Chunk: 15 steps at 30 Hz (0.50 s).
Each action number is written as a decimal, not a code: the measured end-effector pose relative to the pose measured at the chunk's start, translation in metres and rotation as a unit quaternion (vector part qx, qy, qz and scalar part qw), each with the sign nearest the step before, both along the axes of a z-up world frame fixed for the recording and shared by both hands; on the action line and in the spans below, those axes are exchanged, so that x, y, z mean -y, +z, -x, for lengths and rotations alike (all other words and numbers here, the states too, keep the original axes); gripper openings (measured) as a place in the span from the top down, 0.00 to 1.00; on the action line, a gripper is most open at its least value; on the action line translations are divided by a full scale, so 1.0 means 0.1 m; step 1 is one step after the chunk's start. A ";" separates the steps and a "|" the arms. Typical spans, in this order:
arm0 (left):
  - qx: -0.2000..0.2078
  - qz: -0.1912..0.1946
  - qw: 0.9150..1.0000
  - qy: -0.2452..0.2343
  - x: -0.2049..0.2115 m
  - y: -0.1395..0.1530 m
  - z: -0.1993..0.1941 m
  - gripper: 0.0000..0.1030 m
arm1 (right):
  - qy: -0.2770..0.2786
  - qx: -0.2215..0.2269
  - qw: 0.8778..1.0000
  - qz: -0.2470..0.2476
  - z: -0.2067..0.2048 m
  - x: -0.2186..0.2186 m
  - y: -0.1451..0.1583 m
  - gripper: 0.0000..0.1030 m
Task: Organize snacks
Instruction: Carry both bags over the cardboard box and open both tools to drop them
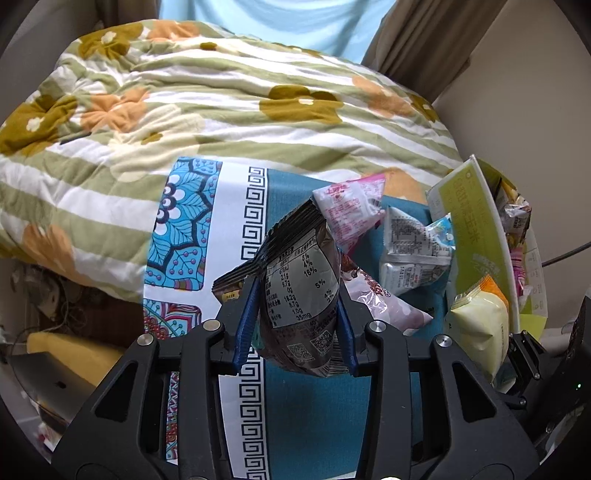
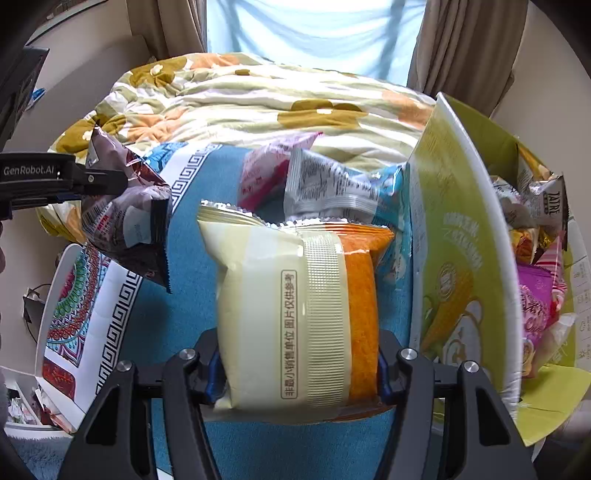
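Observation:
My left gripper (image 1: 297,295) is shut on a brown snack packet (image 1: 299,291) and holds it above the blue patterned cloth (image 1: 303,406). It also shows in the right wrist view (image 2: 122,218) at the left. My right gripper (image 2: 299,369) is shut on a cream and orange snack packet (image 2: 295,314), also seen in the left wrist view (image 1: 480,325). A pink packet (image 2: 266,170) and a silver-blue packet (image 2: 332,188) lie on the cloth behind it. A green cardboard box (image 2: 461,240) at the right holds several snack packets (image 2: 535,295).
A striped floral quilt (image 1: 184,110) is heaped behind the cloth. A person in a light blue shirt (image 2: 314,33) stands beyond it, between brown curtains (image 2: 461,48). Clutter and cables (image 1: 48,295) lie at the lower left.

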<state>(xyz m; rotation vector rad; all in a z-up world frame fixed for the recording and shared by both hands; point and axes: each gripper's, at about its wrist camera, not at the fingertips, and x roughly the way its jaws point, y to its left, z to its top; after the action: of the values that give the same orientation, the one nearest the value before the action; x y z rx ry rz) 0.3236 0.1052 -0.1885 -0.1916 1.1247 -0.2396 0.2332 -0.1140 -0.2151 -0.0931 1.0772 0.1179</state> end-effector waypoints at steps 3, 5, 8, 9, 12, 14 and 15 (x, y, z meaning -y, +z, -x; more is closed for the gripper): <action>0.029 0.008 0.999 -0.015 0.09 0.30 0.06 0.66 | -0.006 0.028 1.000 -0.005 0.07 0.04 0.28 0.45; 0.048 0.015 0.998 -0.025 0.17 0.49 0.10 0.66 | -0.011 0.046 0.999 -0.009 0.11 0.09 0.47 0.45; 0.075 0.028 0.996 -0.042 0.32 0.77 0.13 0.66 | -0.022 0.072 0.997 -0.014 0.12 0.21 0.74 0.45; 0.083 0.031 0.995 -0.047 0.39 0.86 0.13 0.66 | -0.026 0.079 0.996 -0.015 0.14 0.26 0.83 0.45; 0.103 0.044 0.991 -0.069 0.64 1.08 0.13 0.66 | -0.042 0.099 0.994 -0.019 0.19 0.47 1.07 0.45; 0.113 0.053 0.989 -0.083 0.86 1.19 0.14 0.66 | -0.056 0.109 0.992 -0.019 0.20 0.64 1.19 0.45; 0.117 0.056 0.987 -0.091 0.98 1.23 0.14 0.66 | -0.062 0.113 0.991 -0.017 0.20 0.73 1.25 0.45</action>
<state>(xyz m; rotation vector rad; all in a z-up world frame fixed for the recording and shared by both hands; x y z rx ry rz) 0.3099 0.0068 -0.0655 -0.1557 0.8960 -0.4765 0.2137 -0.1868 -0.0903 -0.0072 0.8513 0.0124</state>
